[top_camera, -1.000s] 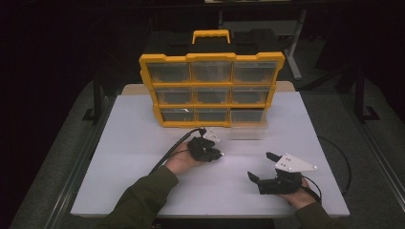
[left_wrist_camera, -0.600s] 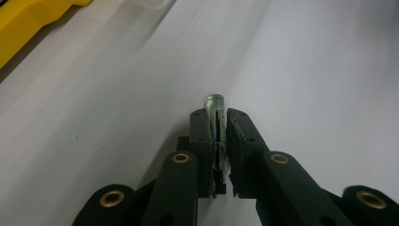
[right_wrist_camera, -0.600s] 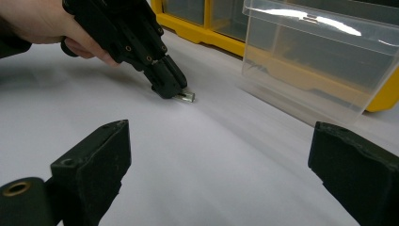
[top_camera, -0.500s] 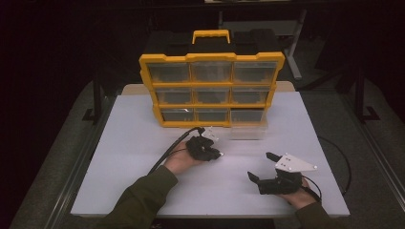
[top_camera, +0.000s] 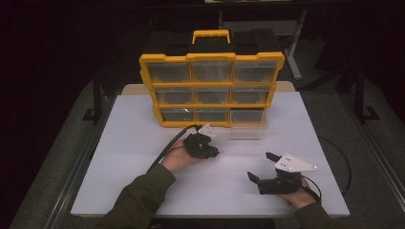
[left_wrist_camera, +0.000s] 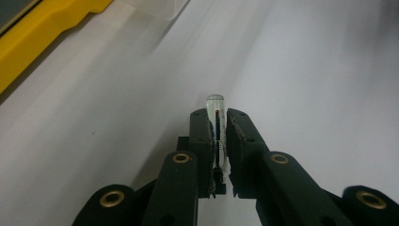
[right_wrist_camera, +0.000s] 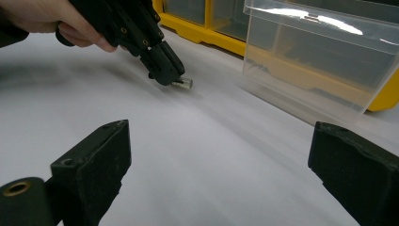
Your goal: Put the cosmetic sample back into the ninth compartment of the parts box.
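My left gripper (left_wrist_camera: 218,123) is shut on a small clear glass tube (left_wrist_camera: 216,104) with a thin dark wire inside; its rounded end sticks out past the pads. The right gripper view has that left gripper (right_wrist_camera: 165,74) low over the white table, tube tip (right_wrist_camera: 184,83) pointing right. From above, the left gripper (top_camera: 210,151) sits mid-table, in front of the yellow drawer cabinet (top_camera: 211,88). Near the table's front right, my right gripper (top_camera: 261,168) stands open and wide, with nothing between its jaws. A clear plastic drawer (top_camera: 247,130) stands pulled out on the table by the cabinet's lower right.
The white table (top_camera: 143,143) has bare surface to the left and between the two hands. The clear drawer (right_wrist_camera: 324,61) lies just beyond the right gripper's jaws. A black cable (top_camera: 334,157) loops off the table's right side. Dark floor and stand legs surround the table.
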The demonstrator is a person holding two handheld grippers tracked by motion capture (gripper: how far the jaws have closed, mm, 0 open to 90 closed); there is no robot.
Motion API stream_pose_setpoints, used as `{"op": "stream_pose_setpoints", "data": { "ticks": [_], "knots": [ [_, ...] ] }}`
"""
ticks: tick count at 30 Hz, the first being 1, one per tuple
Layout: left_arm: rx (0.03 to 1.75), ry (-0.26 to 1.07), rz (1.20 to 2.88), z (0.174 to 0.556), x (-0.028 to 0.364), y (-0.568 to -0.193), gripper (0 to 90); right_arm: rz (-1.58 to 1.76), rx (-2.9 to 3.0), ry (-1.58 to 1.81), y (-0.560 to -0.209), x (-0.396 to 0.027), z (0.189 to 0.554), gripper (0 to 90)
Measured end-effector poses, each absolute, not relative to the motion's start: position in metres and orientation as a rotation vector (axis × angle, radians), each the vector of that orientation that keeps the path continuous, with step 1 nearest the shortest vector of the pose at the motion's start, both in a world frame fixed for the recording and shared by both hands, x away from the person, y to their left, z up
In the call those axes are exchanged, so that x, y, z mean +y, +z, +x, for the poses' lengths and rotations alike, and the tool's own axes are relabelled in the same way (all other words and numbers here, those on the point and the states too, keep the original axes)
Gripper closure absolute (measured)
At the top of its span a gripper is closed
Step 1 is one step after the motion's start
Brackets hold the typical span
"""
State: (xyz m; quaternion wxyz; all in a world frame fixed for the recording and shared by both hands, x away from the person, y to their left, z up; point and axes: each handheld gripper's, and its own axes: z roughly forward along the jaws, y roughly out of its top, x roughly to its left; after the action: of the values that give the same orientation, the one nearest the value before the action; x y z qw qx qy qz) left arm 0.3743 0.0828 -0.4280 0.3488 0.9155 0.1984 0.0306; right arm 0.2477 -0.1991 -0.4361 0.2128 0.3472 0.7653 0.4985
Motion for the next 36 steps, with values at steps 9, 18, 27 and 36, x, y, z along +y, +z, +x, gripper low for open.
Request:
{"op": "stream_pose_setpoints", "data": {
  "ticks": [9,18,27,36],
  "knots": [
    [0.538,0.069,2.327,0.375,0.085,-0.415,80.9,0.957,2.121,1.386,-0.436,-0.200,0.248,5.5],
    [0.478,0.088,2.386,0.380,0.088,-0.402,80.9,0.958,2.128,1.381,-0.436,-0.199,0.247,5.5],
    [0.507,0.077,2.328,0.379,0.081,-0.390,80.9,0.966,2.128,1.382,-0.436,-0.199,0.247,5.5],
    [0.514,0.070,2.293,0.383,0.077,-0.378,81.0,0.962,2.126,1.387,-0.435,-0.200,0.247,5.5]
  ]
}}
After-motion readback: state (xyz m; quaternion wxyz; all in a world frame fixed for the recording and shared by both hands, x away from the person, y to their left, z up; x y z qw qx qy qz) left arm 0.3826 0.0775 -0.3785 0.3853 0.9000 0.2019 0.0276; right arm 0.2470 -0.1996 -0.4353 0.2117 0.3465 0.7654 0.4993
